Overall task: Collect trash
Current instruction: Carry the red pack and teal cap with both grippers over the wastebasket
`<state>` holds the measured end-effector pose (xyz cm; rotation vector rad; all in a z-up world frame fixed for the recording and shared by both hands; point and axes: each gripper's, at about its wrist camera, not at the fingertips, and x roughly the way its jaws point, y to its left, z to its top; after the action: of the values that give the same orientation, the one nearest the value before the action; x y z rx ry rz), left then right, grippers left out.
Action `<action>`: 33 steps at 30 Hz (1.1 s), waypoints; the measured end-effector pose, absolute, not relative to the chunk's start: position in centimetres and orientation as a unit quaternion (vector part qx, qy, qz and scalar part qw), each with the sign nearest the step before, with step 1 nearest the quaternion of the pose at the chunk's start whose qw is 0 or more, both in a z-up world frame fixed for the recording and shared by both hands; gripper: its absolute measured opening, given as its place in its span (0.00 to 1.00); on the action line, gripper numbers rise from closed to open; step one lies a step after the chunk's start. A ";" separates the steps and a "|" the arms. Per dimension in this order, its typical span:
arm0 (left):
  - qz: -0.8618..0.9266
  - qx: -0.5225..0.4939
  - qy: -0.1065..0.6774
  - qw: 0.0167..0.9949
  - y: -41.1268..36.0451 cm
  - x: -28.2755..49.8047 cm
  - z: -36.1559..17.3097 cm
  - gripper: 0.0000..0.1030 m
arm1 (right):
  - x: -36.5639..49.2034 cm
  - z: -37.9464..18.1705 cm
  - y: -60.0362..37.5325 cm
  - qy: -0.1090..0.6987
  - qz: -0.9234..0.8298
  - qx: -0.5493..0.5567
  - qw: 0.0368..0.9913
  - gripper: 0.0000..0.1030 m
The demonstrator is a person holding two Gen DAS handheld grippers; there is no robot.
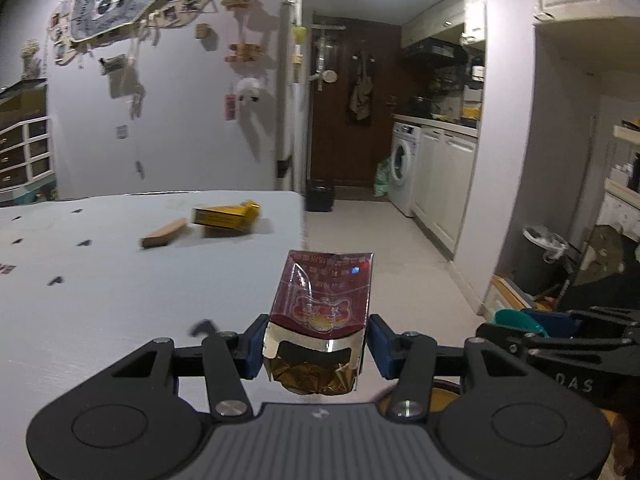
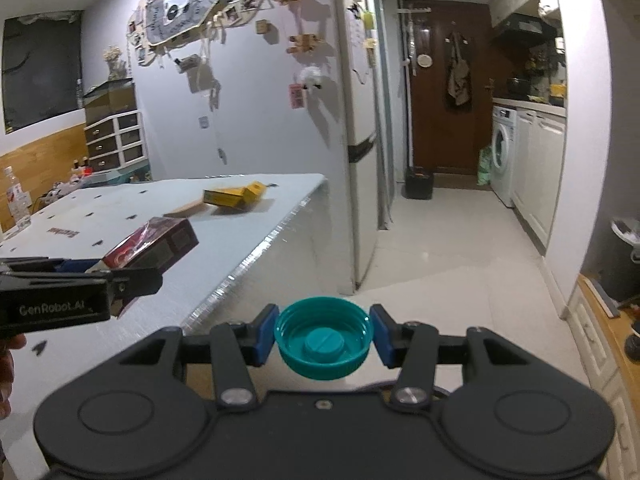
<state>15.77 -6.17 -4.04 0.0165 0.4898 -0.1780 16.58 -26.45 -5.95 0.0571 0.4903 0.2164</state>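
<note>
A dark red cigarette pack [image 1: 320,300], lid open with gold foil showing at its near end, is clamped between the blue pads of the left gripper [image 1: 316,346] and held in the air just off the edge of the white table [image 1: 100,300]. Beside it, the right gripper [image 2: 324,336] grips a teal bottle cap [image 2: 323,338], hollow side up, its pads pressing the rim on both sides, over the floor by the table's corner. On the table farther off lie a yellow box [image 1: 224,216] with its flap open and a flat brown piece [image 1: 164,234] just beside it. Beyond stand a white fridge [image 2: 356,120], a small black bin [image 1: 320,195] by the brown door, a washing machine [image 1: 404,168], and a lined trash can [image 1: 544,256] at the right.
</note>
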 end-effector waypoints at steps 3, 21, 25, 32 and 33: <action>-0.100 0.011 0.250 0.963 -8.0 15.9 -4.8 0.51 | 16.1 -6.7 -28.0 0.250 0.098 0.033 0.963 0.49; -0.144 0.010 0.359 0.922 -16.9 18.9 -14.5 0.51 | 16.4 -15.9 -35.5 0.343 0.048 0.067 0.936 0.49; -0.139 0.003 0.390 0.910 -17.6 20.7 -17.2 0.51 | 17.4 -18.3 -36.4 0.370 0.041 0.074 0.925 0.49; -0.128 -0.021 0.440 0.888 -17.5 23.6 -22.1 0.51 | 19.8 -22.3 -37.0 0.417 0.036 0.073 0.905 0.49; -0.125 -0.024 0.447 0.885 -17.4 24.0 -22.7 0.51 | 20.7 -23.2 -36.7 0.431 0.038 0.067 0.899 0.49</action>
<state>24.00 -17.44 -22.75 -0.0501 0.9295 -0.2608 20.68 -36.71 -23.20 0.1388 0.8916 0.0783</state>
